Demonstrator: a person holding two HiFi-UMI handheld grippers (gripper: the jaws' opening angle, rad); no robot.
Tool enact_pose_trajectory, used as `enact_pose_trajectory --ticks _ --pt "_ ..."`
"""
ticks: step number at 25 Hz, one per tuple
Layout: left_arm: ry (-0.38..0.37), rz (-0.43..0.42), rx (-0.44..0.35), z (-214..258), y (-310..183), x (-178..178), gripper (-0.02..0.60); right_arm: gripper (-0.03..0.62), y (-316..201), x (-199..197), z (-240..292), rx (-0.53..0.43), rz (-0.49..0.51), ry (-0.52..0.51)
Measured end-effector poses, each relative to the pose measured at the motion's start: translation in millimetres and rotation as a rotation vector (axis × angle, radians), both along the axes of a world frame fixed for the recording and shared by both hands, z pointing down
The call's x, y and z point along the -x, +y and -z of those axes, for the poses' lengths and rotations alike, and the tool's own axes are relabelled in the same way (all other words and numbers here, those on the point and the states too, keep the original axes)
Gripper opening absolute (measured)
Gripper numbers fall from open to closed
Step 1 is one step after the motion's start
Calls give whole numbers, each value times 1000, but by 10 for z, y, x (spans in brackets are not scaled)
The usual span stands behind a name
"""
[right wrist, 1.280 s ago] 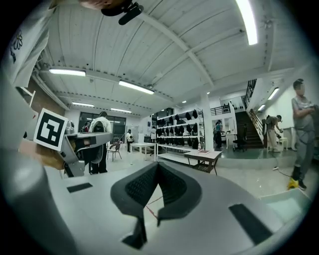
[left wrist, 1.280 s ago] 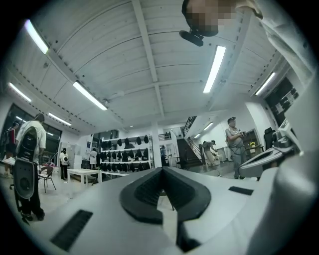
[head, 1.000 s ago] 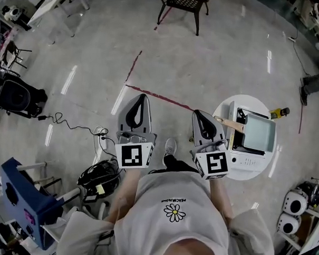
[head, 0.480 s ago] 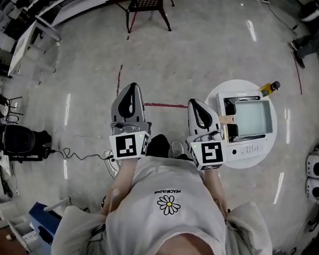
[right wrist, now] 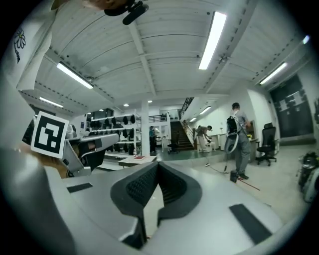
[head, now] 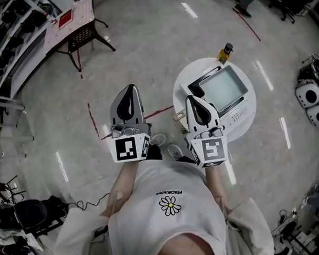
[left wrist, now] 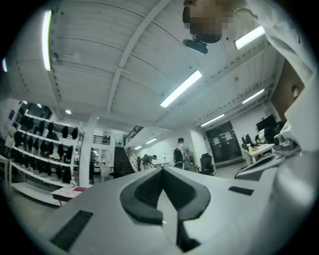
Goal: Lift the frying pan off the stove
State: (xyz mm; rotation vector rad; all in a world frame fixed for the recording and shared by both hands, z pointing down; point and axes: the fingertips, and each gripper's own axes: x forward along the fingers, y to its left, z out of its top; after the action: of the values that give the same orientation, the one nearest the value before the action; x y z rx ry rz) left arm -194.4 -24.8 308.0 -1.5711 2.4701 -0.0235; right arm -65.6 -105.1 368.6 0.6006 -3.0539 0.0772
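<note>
Grippers both have their jaws pressed together with nothing between them. The left gripper (head: 130, 91) is at centre left of the head view and the right gripper (head: 192, 100) is just right of centre, both held out before the person's white shirt (head: 166, 214) and pointing toward the top of the frame. Above and to the right of the right gripper, a round white table (head: 196, 68) carries the stove (head: 238, 114). The frying pan (head: 223, 89), pale and square, rests on that stove. The right gripper's tip overlaps the stove's near edge in the picture; contact cannot be told. A pale wooden handle end (head: 177, 117) shows at the table's lower left rim, just left of that gripper. A yellow bottle (head: 224, 52) stands at the table's upper rim. Both gripper views look across a room with ceiling lights.
</note>
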Motion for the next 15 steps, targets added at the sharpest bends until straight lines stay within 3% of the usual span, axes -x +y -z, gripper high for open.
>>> enact_pose_trajectory --ticks 4,15 --pt "-7 -220 -4 -33 -405 -219 -2 2 -109 -303 44 -20 -213 25" --pt "21 -568 -11 -86 -902 -526 -2 2 -16 -921 127 -47 -615 52"
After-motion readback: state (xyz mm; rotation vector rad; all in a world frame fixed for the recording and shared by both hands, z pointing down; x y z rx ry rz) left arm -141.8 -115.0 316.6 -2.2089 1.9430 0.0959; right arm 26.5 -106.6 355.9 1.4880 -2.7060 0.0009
